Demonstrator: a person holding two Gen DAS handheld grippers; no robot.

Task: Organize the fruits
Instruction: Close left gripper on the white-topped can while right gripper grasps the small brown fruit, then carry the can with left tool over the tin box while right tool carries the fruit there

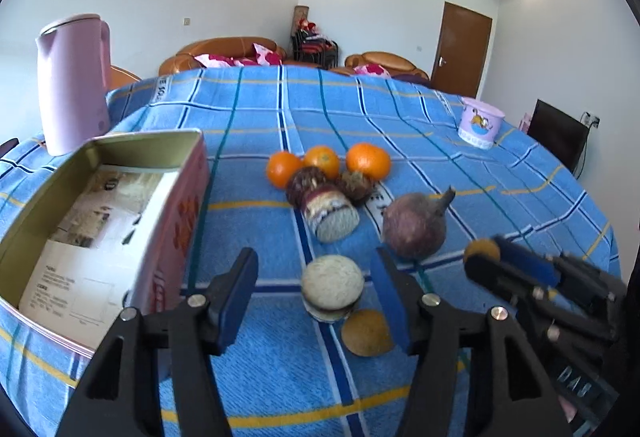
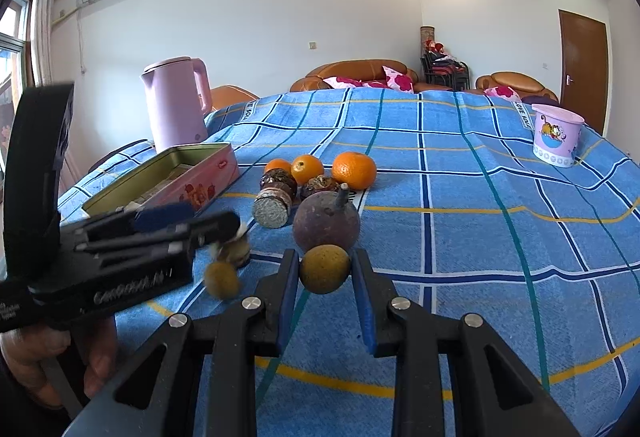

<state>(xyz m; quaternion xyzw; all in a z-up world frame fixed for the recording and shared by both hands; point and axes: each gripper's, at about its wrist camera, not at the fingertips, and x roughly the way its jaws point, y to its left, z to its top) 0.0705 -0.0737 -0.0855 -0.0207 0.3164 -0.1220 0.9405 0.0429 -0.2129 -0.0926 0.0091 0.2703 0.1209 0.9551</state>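
While tin box [image 1: 120, 221] near table's left edge holds only paper, sorting barely begun. Right gripper [image 2: 326, 269] clamped on small brown fruit [image 2: 325, 269]. Left gripper [image 1: 316, 289] jaws apart, nothing gripped; cut fruit piece [image 1: 332, 287] and brown fruit [image 1: 366, 333] lie on cloth between them. Oranges [image 1: 324, 161], mangosteen [image 1: 414, 225] and other pieces wait mid-table, unsorted.

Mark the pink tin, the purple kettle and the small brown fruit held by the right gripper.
pink tin [image 1: 176, 221], left wrist view, on its pink side wall
purple kettle [image 2: 174, 105], right wrist view, mid-body
small brown fruit [image 2: 325, 269], right wrist view, its centre
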